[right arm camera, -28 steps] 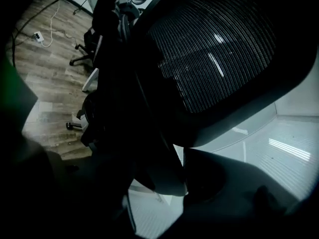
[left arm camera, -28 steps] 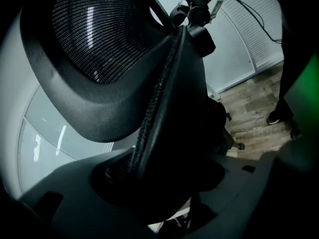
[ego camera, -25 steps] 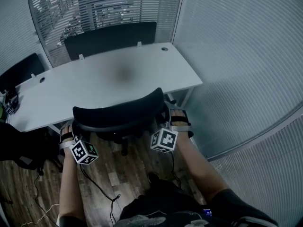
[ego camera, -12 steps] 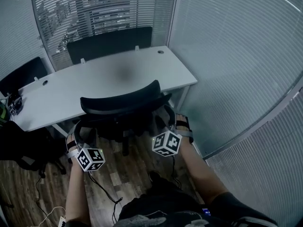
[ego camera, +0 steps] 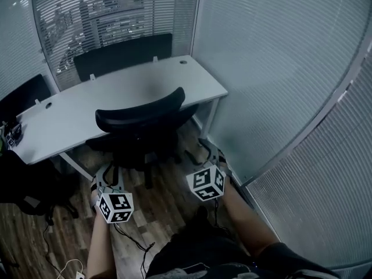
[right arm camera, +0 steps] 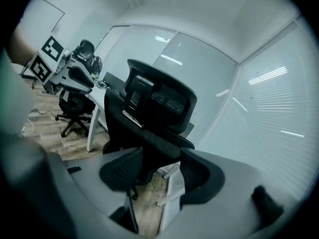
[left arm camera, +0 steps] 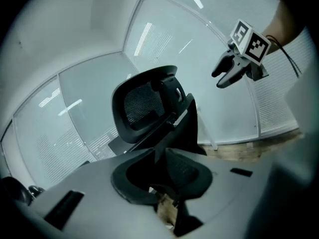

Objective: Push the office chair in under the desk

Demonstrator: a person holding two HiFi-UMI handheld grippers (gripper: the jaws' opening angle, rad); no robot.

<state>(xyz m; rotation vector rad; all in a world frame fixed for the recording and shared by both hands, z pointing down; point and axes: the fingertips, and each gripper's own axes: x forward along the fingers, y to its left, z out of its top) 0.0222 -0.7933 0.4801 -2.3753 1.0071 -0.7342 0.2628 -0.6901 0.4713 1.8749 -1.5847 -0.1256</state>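
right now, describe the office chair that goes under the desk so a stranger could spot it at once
Find the long white desk in the corner with blinds. The office chair is the black one at its near edge, curved backrest toward the camera. Unlike the black chair behind the desk and the dark chair at its left end, it sits mid-desk on the near side.
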